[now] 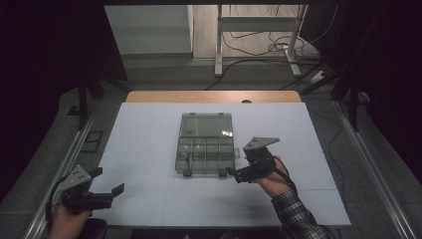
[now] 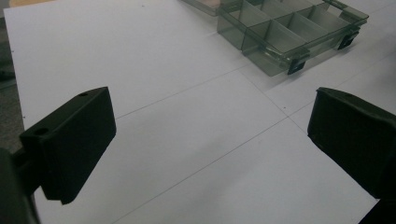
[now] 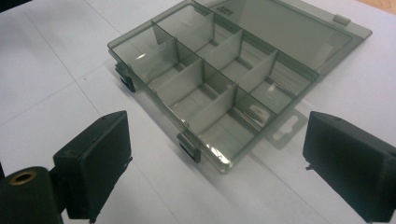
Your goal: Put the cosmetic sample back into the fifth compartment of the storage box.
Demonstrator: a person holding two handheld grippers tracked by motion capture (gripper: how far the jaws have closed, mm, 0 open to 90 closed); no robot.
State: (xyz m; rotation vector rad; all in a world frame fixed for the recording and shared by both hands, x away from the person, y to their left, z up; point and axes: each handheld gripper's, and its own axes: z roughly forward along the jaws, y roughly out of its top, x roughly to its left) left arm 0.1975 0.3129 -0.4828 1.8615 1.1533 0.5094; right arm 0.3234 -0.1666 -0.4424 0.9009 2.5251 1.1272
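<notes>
Organizer box (image 1: 206,144) lies lid-open, untouched; right gripper (image 1: 238,174) spread near its right corner, left gripper (image 1: 110,186) spread, well apart.

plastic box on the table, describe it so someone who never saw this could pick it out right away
On the white table, look at the middle, just ahead of the right gripper. There lies a smoky see-through plastic box, lid folded open flat behind it. Its tray is split by dividers into small empty compartments, with two dark latches on the near edge.
</notes>
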